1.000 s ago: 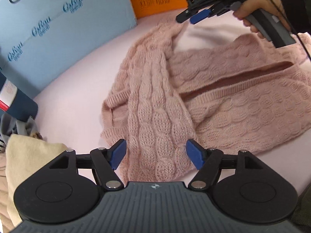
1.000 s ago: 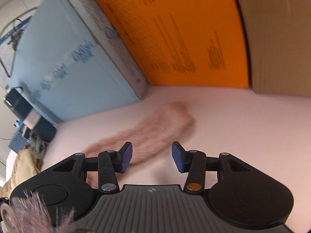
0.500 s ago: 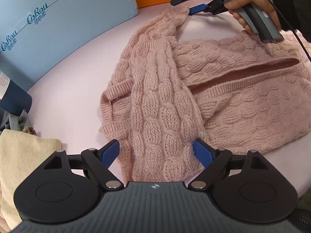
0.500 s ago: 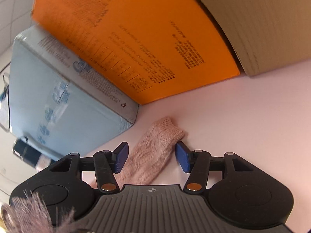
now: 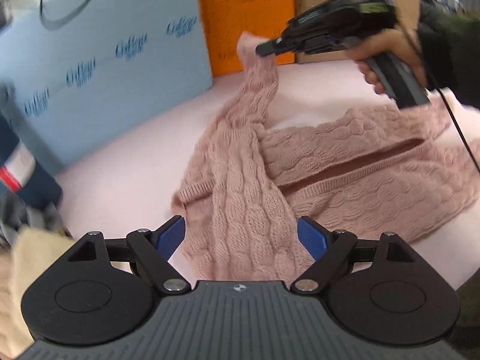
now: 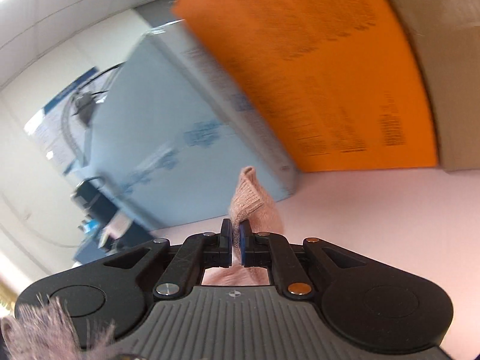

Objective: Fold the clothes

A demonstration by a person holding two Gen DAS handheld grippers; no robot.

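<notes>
A pink cable-knit sweater [image 5: 345,186] lies on the pink table surface [image 5: 126,177]. One sleeve [image 5: 255,114] runs from near my left gripper up to the back, where its cuff is lifted off the table. My right gripper [image 5: 265,48] is shut on that cuff [image 6: 247,198], held by a hand [image 5: 387,57] at the upper right of the left wrist view. In the right wrist view the cuff sticks up between the closed fingers of my right gripper [image 6: 236,241]. My left gripper [image 5: 241,235] is open, its blue pads on either side of the sleeve's near end.
A light blue box [image 5: 99,69], an orange box [image 5: 243,15] and a brown cardboard box [image 5: 324,15] line the back of the table. A cream garment [image 5: 27,258] and grey fabric [image 5: 21,213] lie at the left edge beside a dark blue object [image 5: 27,177].
My right gripper has shut on the sleeve cuff and lifted it off the table. My left gripper stays open around the sleeve's near end.
</notes>
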